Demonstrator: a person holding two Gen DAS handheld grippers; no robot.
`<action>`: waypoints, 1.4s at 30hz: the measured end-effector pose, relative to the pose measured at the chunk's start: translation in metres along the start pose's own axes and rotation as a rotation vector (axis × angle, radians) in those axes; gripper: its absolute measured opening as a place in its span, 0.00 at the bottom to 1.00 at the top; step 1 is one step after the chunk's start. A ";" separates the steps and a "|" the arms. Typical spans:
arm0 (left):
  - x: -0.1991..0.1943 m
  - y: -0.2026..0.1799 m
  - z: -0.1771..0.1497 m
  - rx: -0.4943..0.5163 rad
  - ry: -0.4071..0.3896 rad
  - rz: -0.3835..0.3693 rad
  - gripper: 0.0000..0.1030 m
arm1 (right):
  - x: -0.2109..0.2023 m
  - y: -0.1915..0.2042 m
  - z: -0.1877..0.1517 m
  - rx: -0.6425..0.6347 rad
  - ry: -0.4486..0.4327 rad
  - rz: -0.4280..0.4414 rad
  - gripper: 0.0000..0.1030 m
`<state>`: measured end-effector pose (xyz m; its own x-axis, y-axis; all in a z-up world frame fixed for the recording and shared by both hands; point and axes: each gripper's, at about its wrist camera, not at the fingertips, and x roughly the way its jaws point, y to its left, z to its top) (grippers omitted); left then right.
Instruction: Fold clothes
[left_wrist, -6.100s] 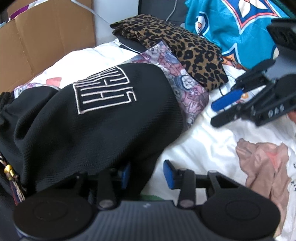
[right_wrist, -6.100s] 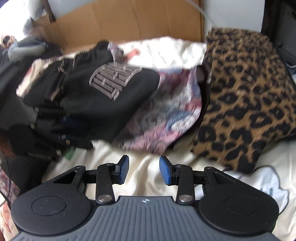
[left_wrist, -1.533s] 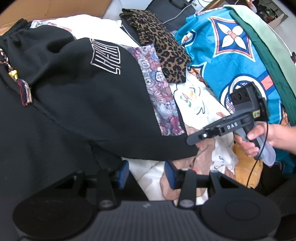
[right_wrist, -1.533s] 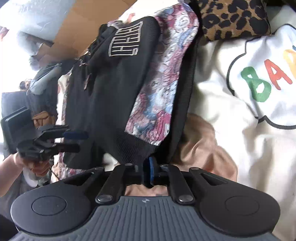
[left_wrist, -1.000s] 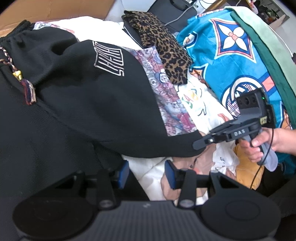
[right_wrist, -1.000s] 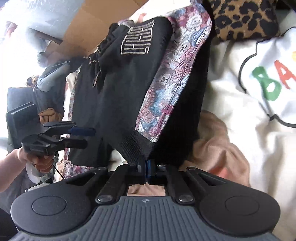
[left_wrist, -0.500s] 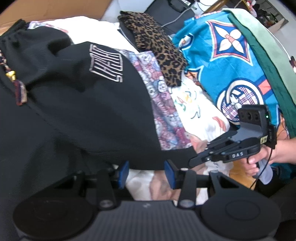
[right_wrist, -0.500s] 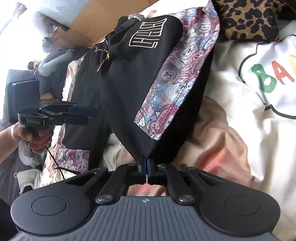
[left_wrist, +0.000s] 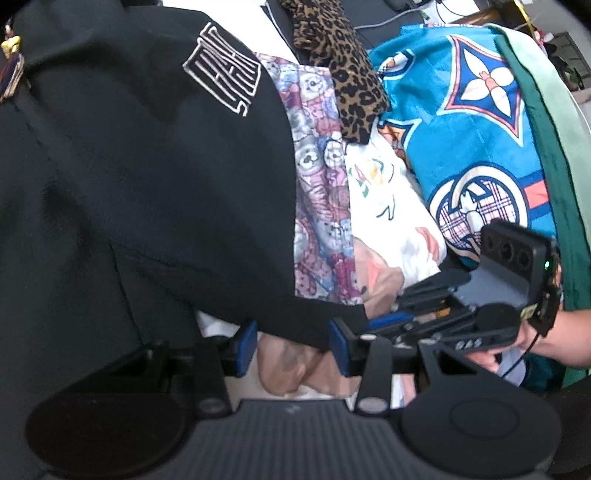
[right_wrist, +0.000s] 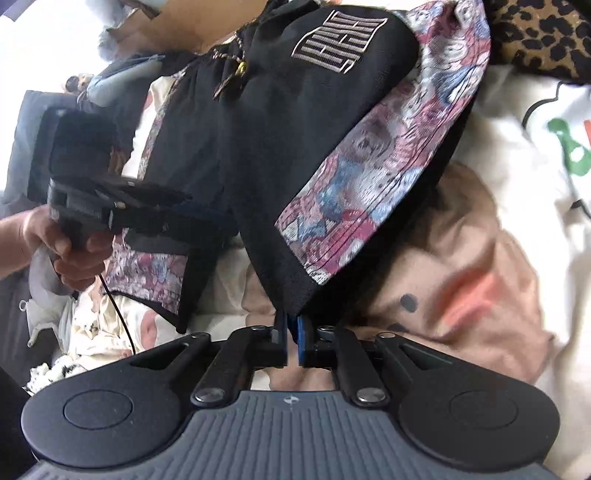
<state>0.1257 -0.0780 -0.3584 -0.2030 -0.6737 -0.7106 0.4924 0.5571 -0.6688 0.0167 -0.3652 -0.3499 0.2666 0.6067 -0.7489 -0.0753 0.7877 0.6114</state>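
Right now your right gripper (right_wrist: 291, 341) sits at the bottom corner of the black knit shorts with the floral side panel and stitched white logo (right_wrist: 280, 133); its blue pads (right_wrist: 302, 338) have just been easing apart, and a narrow gap shows between them with the hem's corner still hanging into it; whether the pads still press the cloth you cannot tell from here. Your left gripper (left_wrist: 291, 345) hovers at the same hem, a little further along; its jaws stand apart, with the black edge drooping between the pads (left_wrist: 338, 349) and not pinched. The shorts lie doubled over on the white printed bedsheet (right_wrist: 517, 122), logo uppermost, floral panel towards the leopard-print fabric (left_wrist: 347, 74); a bright blue patterned blanket (left_wrist: 461, 122) lies beyond that. Your left hand (right_wrist: 70, 247) grips its handle beside the shorts' other leg; in the left view the two grippers sit just beside each other.
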 end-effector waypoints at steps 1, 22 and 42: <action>0.001 0.001 0.000 -0.010 -0.003 -0.001 0.44 | -0.007 -0.003 0.004 -0.004 -0.018 -0.010 0.27; 0.036 -0.001 -0.012 -0.235 -0.006 0.007 0.44 | -0.042 -0.105 0.076 0.315 -0.329 -0.155 0.43; 0.072 -0.002 -0.017 -0.448 -0.053 -0.108 0.06 | -0.015 -0.140 0.117 0.591 -0.443 -0.046 0.42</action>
<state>0.0953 -0.1191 -0.4119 -0.1842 -0.7568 -0.6272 0.0543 0.6293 -0.7753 0.1361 -0.4975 -0.3942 0.6294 0.3761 -0.6800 0.4421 0.5464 0.7113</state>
